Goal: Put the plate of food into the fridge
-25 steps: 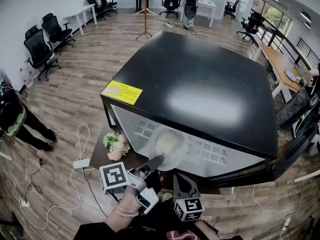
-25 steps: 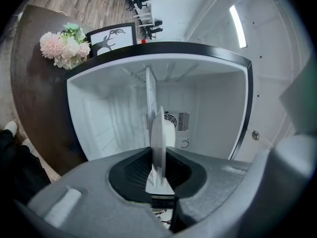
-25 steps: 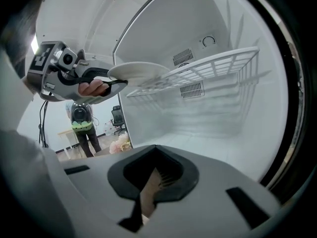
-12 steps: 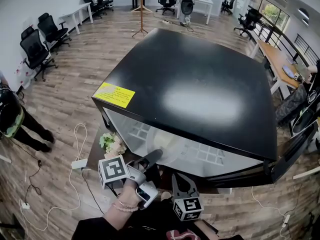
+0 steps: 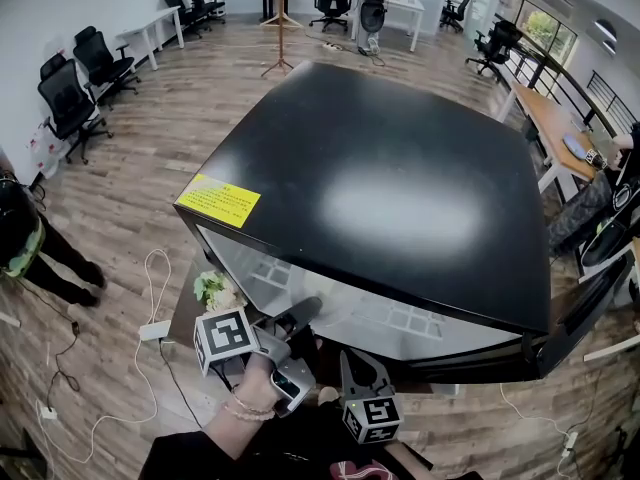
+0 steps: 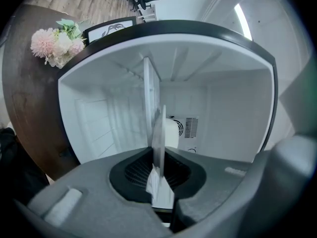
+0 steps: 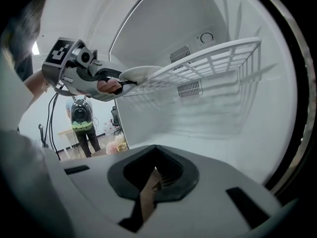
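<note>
The white plate point(image 6: 158, 133) stands edge-on between the jaws of my left gripper point(image 6: 159, 182), which is shut on its rim. A pale mound of food point(image 6: 172, 132) lies on it. In the right gripper view the plate point(image 7: 141, 73) is level, at the near end of the fridge's white wire shelf point(image 7: 213, 58), with the left gripper point(image 7: 121, 81) clamped on it. In the head view the left gripper point(image 5: 303, 313) reaches under the black fridge top point(image 5: 400, 188), which hides the plate. My right gripper point(image 5: 355, 360) hangs low before the fridge opening, shut and holding nothing.
A bunch of pale pink flowers point(image 5: 215, 290) lies on a dark round table point(image 6: 25, 108) left of the fridge. White cables and a power strip point(image 5: 155, 328) run over the wooden floor. A person point(image 5: 20, 238) stands at the far left, and office chairs line the walls.
My left gripper has pushed the plate deeper into the fridge. The plate, plain in the head view a second ago, is now hidden under the black top. The right gripper has barely moved.
</note>
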A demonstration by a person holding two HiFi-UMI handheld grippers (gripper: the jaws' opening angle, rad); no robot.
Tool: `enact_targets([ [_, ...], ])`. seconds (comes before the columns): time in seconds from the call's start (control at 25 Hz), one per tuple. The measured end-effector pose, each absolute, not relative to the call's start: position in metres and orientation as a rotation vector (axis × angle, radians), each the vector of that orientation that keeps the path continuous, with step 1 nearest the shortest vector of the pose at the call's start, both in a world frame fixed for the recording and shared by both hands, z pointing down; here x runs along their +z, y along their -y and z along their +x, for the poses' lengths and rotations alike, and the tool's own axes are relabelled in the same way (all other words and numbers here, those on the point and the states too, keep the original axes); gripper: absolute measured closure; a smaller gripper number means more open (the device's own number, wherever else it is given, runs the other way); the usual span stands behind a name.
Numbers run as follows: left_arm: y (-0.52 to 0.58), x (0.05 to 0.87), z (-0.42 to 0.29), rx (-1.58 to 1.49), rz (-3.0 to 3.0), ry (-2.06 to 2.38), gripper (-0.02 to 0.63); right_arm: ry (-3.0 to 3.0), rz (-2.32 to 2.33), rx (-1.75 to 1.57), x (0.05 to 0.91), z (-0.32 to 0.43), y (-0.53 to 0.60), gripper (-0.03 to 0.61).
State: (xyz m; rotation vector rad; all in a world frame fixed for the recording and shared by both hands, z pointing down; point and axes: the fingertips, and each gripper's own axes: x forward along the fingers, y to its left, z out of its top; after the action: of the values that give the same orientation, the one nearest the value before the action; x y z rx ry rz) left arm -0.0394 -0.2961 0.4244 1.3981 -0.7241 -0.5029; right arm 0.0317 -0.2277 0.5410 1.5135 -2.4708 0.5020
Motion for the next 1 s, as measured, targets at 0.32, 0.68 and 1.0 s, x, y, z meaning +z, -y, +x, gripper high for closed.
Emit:
enact_targets([
  [0.32, 0.297, 0.423, -0.038, -0.495, 1.351, 0.697, 0.571, 2.486, 1.520, 0.509, 0.540, 0.031, 0.233, 0.571],
  [0.68, 0.298, 0.424, -0.040, -0.461, 1.409, 0.766, 0.571, 2.498, 1.513, 0.508, 0.540, 0.026, 0.232, 0.571],
  [1.0, 0.302, 0.410, -0.045, -0.556, 1.462, 0.802, 0.437, 2.498, 1.513, 0.500, 0.538, 0.024, 0.229, 0.571],
])
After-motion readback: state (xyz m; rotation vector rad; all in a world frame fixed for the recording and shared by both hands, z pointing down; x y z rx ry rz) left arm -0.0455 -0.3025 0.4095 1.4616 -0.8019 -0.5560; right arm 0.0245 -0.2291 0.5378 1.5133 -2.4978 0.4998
